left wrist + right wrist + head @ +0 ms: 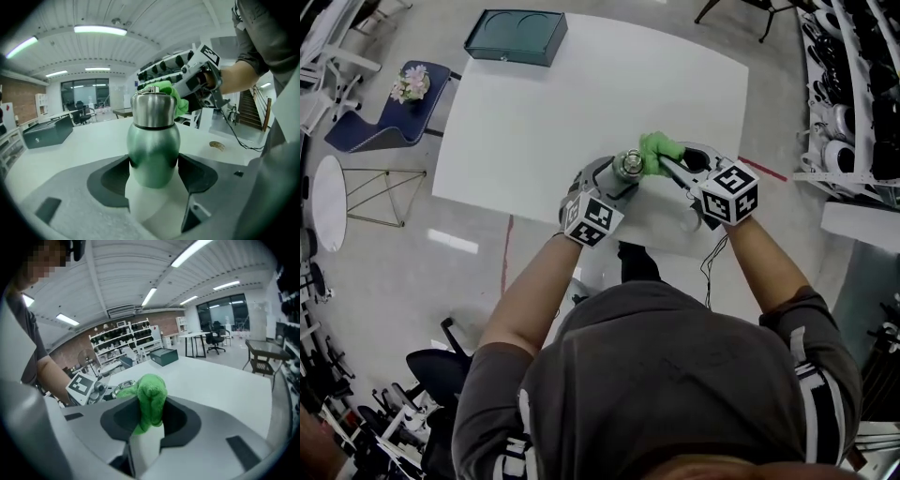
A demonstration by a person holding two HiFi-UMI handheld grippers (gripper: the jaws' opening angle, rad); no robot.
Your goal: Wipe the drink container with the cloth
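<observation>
A green steel bottle [153, 145] with a silver cap [629, 165] stands upright near the front edge of the white table [544, 122]. My left gripper [153, 168] is shut on the bottle's body, one jaw on each side. A bright green cloth [149, 401] is bunched between the jaws of my right gripper [149, 420], which is shut on it. In the head view the cloth [659, 151] presses against the right side of the bottle's cap. In the left gripper view the cloth [177, 99] shows behind the cap, with the right gripper [201, 75] beyond it.
A dark green box [516, 37] lies at the table's far left corner. A blue chair [380, 122] with a flower bunch stands left of the table, and a wire-legged side table [328, 202] below it. Shelves [853, 84] line the right wall. A cable [243, 140] trails off the table edge.
</observation>
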